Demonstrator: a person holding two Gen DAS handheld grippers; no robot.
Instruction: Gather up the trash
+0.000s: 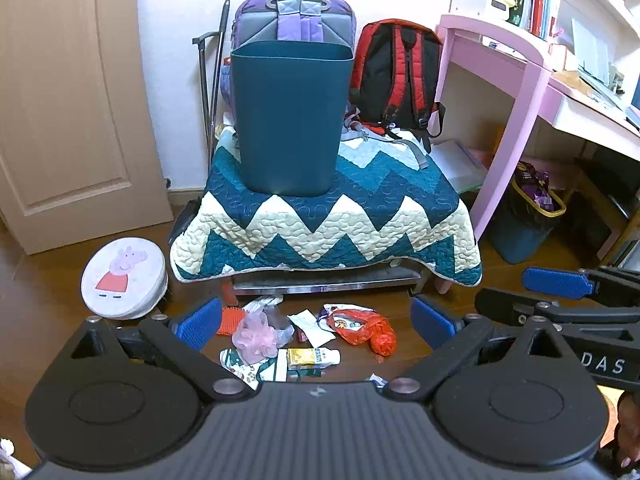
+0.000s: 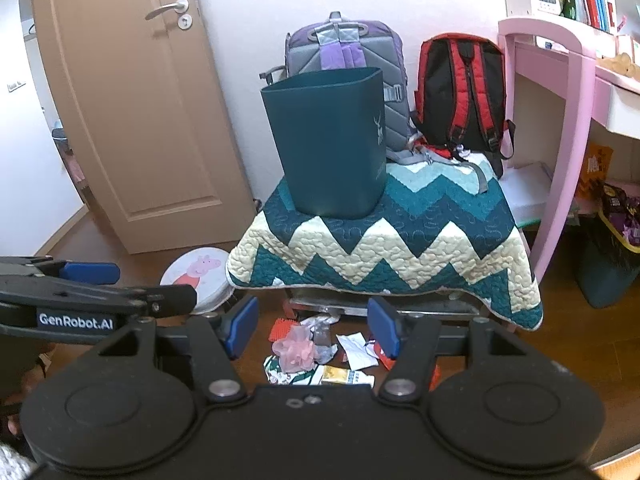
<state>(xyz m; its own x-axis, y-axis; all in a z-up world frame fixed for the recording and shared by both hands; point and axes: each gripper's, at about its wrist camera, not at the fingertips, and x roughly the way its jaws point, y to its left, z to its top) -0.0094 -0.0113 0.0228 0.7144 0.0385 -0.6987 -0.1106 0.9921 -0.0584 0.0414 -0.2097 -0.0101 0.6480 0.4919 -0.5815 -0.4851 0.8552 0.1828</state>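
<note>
Litter lies on the wooden floor in front of a low quilt-covered table [image 1: 432, 236]: a pink mesh puff [image 1: 256, 338], a white paper scrap [image 1: 314, 326], a red wrapper with an orange net ball [image 1: 366, 330], a small yellow and white carton [image 1: 314, 358] and an orange bristly piece [image 1: 230, 320]. A dark teal bin [image 1: 290, 120] stands upright on the quilt. My left gripper [image 1: 316, 322] hangs open above the litter, nothing between its blue pads. My right gripper [image 2: 314, 324] is also open and empty, over the same pile [image 2: 320, 354]. The bin [image 2: 332, 144] shows in the right wrist view too.
A purple backpack [image 1: 294, 16] and a red-black backpack [image 1: 400, 72] lean on the wall behind the bin. A round stool with a pig cartoon [image 1: 124, 278] sits at left, near a tan door [image 1: 68, 100]. A pink desk [image 1: 520, 80] stands right, a full bin [image 1: 528, 216] under it.
</note>
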